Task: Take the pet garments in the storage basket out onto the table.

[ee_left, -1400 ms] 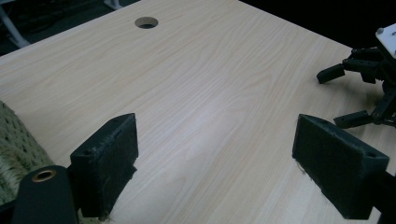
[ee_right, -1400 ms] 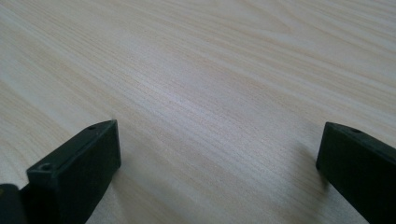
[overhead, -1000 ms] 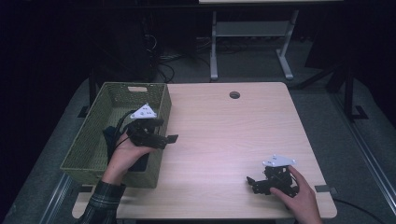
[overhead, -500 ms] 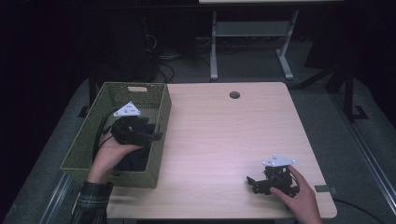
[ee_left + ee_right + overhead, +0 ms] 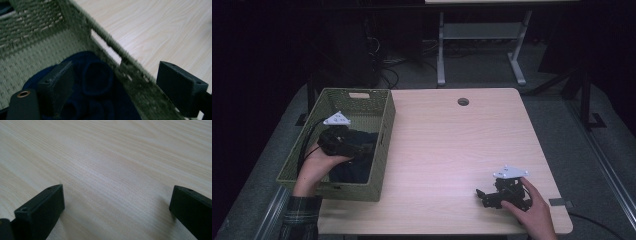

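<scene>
The person's left hand (image 5: 314, 165) reaches in from the bottom left, forearm angled up and slightly right, holding the left gripper (image 5: 357, 150) low with its jaws spread wide and pointing right. The right hand (image 5: 532, 207) rests at the near right, wrapped around the right gripper (image 5: 482, 196), whose jaws point left, parted wide and low.

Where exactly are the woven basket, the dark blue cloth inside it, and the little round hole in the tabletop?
woven basket (image 5: 384, 131): high view, on its right side wall.
dark blue cloth (image 5: 97, 75): left gripper view, on a rounded fold near the cloth's middle.
round hole (image 5: 463, 102): high view, at the hole's centre, near the table's far edge.
</scene>
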Demonstrator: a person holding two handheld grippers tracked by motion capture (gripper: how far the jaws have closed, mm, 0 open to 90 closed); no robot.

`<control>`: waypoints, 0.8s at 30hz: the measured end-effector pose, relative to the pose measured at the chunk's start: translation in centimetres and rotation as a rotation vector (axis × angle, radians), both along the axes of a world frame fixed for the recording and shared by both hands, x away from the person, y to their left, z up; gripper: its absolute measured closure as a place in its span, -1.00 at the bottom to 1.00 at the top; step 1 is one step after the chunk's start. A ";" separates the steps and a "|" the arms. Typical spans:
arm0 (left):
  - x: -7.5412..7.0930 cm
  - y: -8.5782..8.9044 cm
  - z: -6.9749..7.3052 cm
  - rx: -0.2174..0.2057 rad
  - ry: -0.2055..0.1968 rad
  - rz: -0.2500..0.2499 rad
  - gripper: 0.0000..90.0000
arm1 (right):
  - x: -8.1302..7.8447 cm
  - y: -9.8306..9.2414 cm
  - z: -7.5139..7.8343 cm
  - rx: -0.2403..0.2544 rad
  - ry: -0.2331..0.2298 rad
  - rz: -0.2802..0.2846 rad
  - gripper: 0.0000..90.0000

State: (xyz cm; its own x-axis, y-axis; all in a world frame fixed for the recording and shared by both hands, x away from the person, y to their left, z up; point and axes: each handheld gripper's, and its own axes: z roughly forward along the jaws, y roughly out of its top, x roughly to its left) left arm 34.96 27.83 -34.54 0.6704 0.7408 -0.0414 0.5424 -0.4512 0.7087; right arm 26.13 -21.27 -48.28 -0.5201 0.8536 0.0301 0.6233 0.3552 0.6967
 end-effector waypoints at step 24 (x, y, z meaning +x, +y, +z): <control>1.4 1.0 -3.7 0.151 0.147 0.041 -0.69 | 0.0 0.0 0.0 0.000 0.000 0.000 -1.00</control>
